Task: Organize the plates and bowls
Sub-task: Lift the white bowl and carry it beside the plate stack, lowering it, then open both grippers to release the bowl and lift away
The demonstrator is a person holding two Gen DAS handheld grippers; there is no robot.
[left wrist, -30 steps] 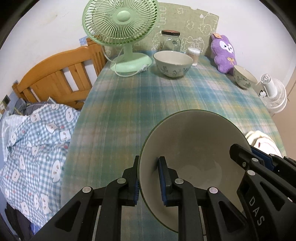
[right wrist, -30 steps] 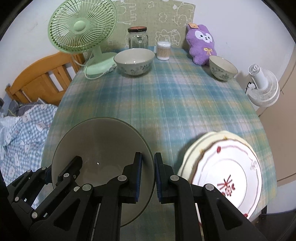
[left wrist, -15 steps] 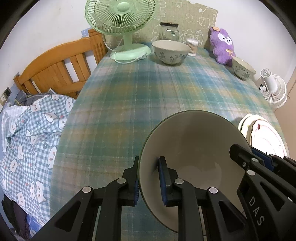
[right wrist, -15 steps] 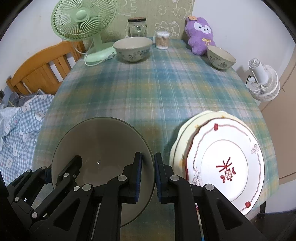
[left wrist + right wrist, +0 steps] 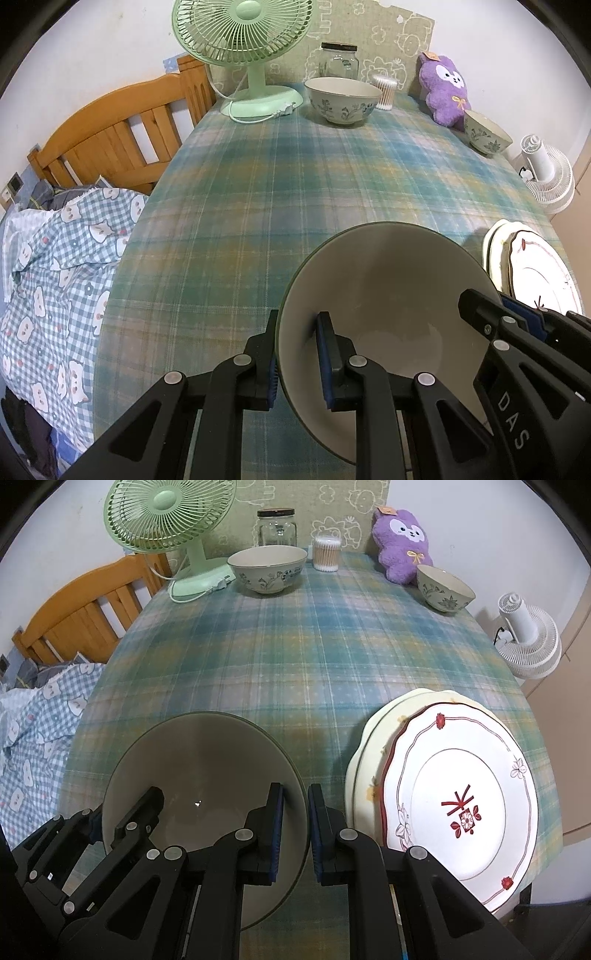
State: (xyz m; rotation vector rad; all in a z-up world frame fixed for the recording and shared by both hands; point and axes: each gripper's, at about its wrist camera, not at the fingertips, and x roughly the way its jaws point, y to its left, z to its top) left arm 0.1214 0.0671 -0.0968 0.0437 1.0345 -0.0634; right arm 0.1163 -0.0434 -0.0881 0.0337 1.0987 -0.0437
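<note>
Both grippers hold one big grey bowl (image 5: 388,295) by its rim: the left gripper (image 5: 297,354) has its jaws clamped on the near left edge, the right gripper (image 5: 295,827) on the right edge. Just right of the right jaws lie stacked plates (image 5: 458,797); two flowered bowls (image 5: 267,568) sit far ahead on the table (image 5: 314,657)

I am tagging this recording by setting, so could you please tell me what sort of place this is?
Most likely a bedroom in a home. A wooden bed frame with checked bedding stands beside the table's plaid cloth, which carries a green desk fan and a purple plush toy among the bowls.
</note>
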